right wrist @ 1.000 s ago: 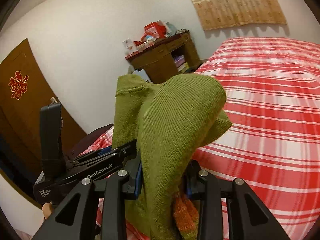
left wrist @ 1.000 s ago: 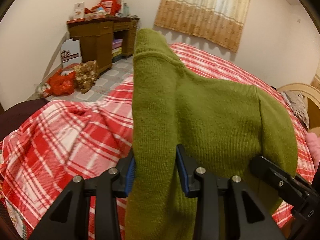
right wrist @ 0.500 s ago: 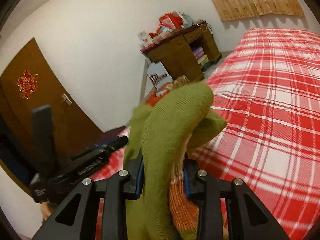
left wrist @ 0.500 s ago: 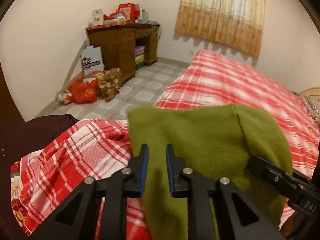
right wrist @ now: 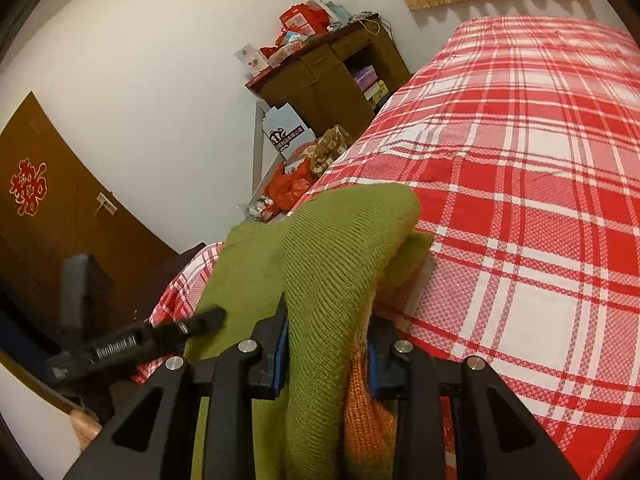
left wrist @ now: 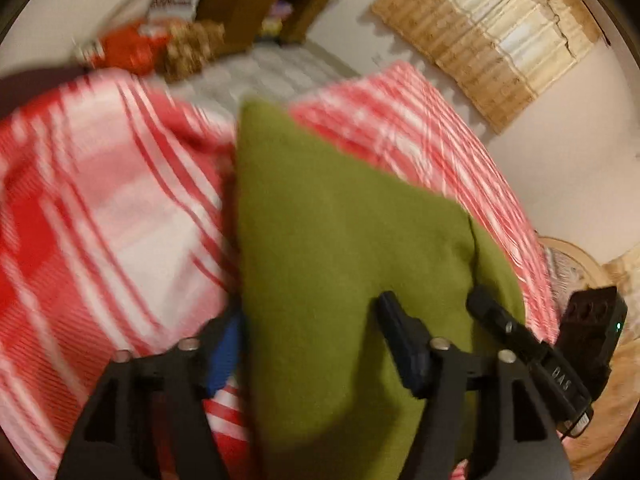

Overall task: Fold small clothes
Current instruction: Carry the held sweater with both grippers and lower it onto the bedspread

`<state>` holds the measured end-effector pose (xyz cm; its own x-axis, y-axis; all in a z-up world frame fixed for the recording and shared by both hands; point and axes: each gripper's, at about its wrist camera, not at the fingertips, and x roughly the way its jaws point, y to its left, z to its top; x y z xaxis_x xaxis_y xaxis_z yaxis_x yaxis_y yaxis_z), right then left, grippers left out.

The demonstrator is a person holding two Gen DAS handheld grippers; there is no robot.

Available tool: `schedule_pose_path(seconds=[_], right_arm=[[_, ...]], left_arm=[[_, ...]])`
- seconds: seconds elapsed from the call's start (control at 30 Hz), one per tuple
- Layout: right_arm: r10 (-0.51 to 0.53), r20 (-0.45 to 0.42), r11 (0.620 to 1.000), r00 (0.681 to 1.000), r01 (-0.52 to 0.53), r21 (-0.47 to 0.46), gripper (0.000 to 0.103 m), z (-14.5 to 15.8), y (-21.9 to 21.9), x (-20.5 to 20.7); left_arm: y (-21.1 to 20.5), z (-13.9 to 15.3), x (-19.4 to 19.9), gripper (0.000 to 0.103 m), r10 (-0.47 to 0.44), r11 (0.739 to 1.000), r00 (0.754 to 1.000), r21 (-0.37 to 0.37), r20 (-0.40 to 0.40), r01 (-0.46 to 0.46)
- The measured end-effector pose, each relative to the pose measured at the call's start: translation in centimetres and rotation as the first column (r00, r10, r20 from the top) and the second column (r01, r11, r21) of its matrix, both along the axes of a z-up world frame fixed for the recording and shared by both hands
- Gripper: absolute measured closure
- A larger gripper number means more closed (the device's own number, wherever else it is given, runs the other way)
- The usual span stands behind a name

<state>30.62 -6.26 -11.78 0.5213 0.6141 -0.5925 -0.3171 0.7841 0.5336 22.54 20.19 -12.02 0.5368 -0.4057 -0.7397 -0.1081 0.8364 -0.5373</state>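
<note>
- While your left claw (left wrist: 316,344) stands with its jaws wide, they have just been opening: the green knit garment (left wrist: 340,248) lies between them, but the left blue pad (left wrist: 224,354) sits clear of the cloth's edge, so nothing is pinched there.
- In that blurred left wrist view, the garment spreads as a flat green panel across the bed (left wrist: 100,208), with its far corner reaching toward the bed's edge by the tiled floor (left wrist: 256,68).
- Your right claw (right wrist: 326,354) is clamped on a bunched fold of the same garment (right wrist: 332,264); both blue pads press the knit, and an orange knit part (right wrist: 366,412) shows low between the fingers.
- From the right wrist view, the fold humps up ahead of the claw and drops onto the red plaid cover (right wrist: 520,200) near the bed's left edge.
- You can see each claw from the other's camera: the right one (left wrist: 520,344) rests just beside the garment's right border, and the left one (right wrist: 132,344) sits over the cloth's left side.
- A wooden desk (right wrist: 332,76) piled with boxes, red bags (right wrist: 288,188) on the floor, a brown door (right wrist: 52,216) and a beige curtain (left wrist: 492,36) stand beyond the bed.
</note>
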Motion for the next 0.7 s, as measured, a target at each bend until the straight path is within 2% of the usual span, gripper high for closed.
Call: schedule_pose_path(seconds=[0.07, 0.13, 0.23, 0.3, 0.43, 0.5, 0.57, 0.63, 0.67, 0.7], right_arm=[[-0.004, -0.008, 1.0, 1.0, 0.004, -0.005, 0.072, 0.0, -0.1, -0.1], [-0.006, -0.013, 1.0, 1.0, 0.006, -0.001, 0.072, 0.2, 0.0, -0.3], [0.006, -0.017, 0.996, 1.0, -0.004, 0.092, 0.072, 1.5, 0.1, -1.1], [0.012, 0.014, 0.995, 1.0, -0.013, 0.104, 0.072, 2.7, 0.7, -1.5], [-0.008, 0.032, 0.991, 0.999, 0.004, 0.136, 0.072, 3.0, 1.1, -0.1], [-0.034, 0.025, 0.992, 0.999, 0.03, 0.126, 0.072, 2.1, 1.0, 1.3], [-0.048, 0.016, 0.996, 0.999, 0.047, 0.08, 0.072, 0.8, 1.1, 2.6], [-0.058, 0.003, 0.998, 0.998, 0.058, 0.024, 0.072, -0.7, 1.1, 3.8], [-0.059, 0.004, 0.998, 0.998, 0.059, 0.019, 0.072, -1.0, 1.1, 4.1], [-0.059, 0.004, 0.998, 0.998, 0.059, 0.024, 0.071, -1.3, 0.9, 4.2]], left_arm=[[-1.0, 0.7, -0.5, 0.043, 0.0, 0.998, 0.999, 0.068, 0.049, -0.003], [-1.3, 1.5, -0.6, 0.063, 0.002, 0.997, 0.997, 0.082, 0.079, -0.009], [-1.0, 3.2, -0.1, 0.068, -0.017, 0.996, 0.996, 0.092, 0.087, 0.009], [-0.9, 4.4, 0.5, 0.068, -0.023, 0.995, 0.994, 0.103, 0.105, 0.012], [-0.8, 6.7, 2.1, 0.068, -0.025, 0.981, 0.988, 0.195, 0.152, -0.005], [-1.0, 6.6, 3.3, 0.068, -0.032, 0.972, 0.986, 0.234, 0.161, -0.006], [-1.3, 5.6, 4.4, 0.07, -0.033, 0.949, 0.984, 0.314, 0.173, -0.023], [-1.7, 4.4, 5.2, 0.087, -0.024, 0.909, 0.985, 0.413, 0.171, -0.049], [-1.6, 3.9, 5.4, 0.087, -0.026, 0.902, 0.986, 0.428, 0.165, -0.048], [-1.4, 3.5, 5.5, 0.087, -0.024, 0.906, 0.987, 0.421, 0.162, -0.047]])
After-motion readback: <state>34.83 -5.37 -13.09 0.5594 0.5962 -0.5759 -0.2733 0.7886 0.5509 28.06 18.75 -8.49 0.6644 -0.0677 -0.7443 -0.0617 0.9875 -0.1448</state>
